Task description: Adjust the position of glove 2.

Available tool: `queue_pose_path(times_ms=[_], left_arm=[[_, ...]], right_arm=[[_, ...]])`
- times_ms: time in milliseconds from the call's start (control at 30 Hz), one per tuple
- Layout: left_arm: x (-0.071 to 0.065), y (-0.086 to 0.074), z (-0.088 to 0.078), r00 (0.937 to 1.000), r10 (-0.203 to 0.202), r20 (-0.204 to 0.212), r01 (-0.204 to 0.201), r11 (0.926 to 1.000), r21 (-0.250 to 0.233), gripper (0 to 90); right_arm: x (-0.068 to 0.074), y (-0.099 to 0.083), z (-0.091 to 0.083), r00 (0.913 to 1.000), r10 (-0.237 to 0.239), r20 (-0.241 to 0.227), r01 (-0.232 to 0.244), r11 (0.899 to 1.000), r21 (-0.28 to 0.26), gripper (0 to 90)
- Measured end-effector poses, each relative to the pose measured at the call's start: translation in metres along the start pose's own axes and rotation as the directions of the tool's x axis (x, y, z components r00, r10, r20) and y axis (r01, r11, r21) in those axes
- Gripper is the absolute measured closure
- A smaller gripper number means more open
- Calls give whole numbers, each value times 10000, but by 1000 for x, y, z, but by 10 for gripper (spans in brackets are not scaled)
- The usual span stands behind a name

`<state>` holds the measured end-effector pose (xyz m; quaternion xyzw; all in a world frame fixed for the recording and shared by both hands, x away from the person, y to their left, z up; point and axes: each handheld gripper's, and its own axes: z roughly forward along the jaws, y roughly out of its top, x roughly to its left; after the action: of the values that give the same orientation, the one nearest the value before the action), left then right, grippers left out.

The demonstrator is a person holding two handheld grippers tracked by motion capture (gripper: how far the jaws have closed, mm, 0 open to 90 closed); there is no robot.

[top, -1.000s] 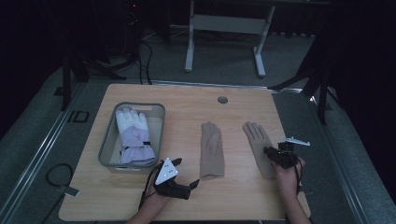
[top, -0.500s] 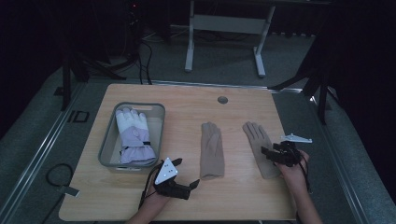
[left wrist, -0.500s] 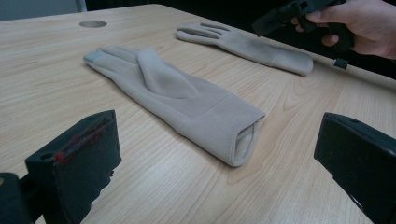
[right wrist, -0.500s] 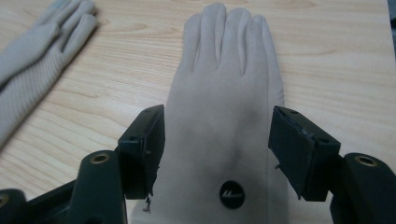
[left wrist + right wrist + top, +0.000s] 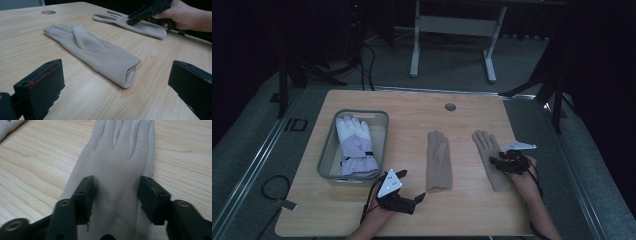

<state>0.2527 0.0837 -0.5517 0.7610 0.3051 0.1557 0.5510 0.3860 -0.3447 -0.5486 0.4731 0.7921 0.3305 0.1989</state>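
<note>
The right gripper [image 5: 498, 161] sits low over the right-hand beige glove [image 5: 490, 157], which lies flat on the wooden table [image 5: 412, 115] near its right edge, fingers pointing to the far side. In the right gripper view its jaws straddle the glove's palm with cloth lying between them; they have just been closing in, but the pads [image 5: 86, 195] do not yet seem to bunch or pinch the fabric, so I read them as still open around it.

To do this pick well, in my judgement, the jaws should press down until the pads meet the table on either side of the palm, then close so the cloth gathers into a firm fold. A pinch that takes only the top layer would likely slip. Gripping around the palm, rather than the thin fingers, should let the glove hang evenly when lifted.

The left gripper [image 5: 418, 198] rests near the front edge of the table, its jaws wide apart and holding nothing, pointing toward the cuff of the second beige glove [image 5: 95, 53], which lies in the middle of the table, well apart from the first.

On the left side of the table stands a grey plastic bin [image 5: 329, 150]. Inside it lies a thick white and lilac winter glove [image 5: 354, 147], fingers toward the far side. I can't tell whether anything lies beneath it.
</note>
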Motion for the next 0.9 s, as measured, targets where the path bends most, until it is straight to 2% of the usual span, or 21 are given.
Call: queue_pose_path(times_ms=[100,167,267,300,367,433,500,667,733,900], left_arm=[[-1,-1,1,10000,0,30,0,10000,18,5],[-2,0,1,10000,54,15,-54,10000,26,5],[-2,0,0,10000,47,-4,-47,10000,7,5],[-2,0,0,10000,47,-4,-47,10000,7,5],[-1,0,0,10000,27,-25,-27,10000,-13,5],[-1,0,0,10000,39,-38,-39,10000,-19,5],[-1,1,0,10000,18,-60,-18,10000,-18,5],[-2,1,-1,9999,50,-122,-50,10000,7,5],[-2,1,-1,9999,10,-125,-10,10000,-7,5],[-2,1,-1,9999,54,-139,-54,10000,2,6]], right_arm=[[0,-3,-2,9998,99,170,-97,9999,-131,735],[4,-4,-3,9988,151,468,-142,9997,-187,777],[11,-2,-3,9946,492,919,-480,9987,-154,795],[11,-2,-3,9946,492,919,-480,9987,-154,795],[17,1,-5,9883,1188,959,-1170,9928,-243,800],[23,3,-7,9835,1489,1029,-1459,9886,-360,801],[26,5,-9,9811,1653,1001,-1618,9859,-419,802],[44,22,-16,9661,2380,998,-2329,9707,-595,804],[50,29,-21,9575,2767,813,-2705,9594,-795,804],[70,47,-28,9538,2942,617,-2868,9521,-1062,804]])
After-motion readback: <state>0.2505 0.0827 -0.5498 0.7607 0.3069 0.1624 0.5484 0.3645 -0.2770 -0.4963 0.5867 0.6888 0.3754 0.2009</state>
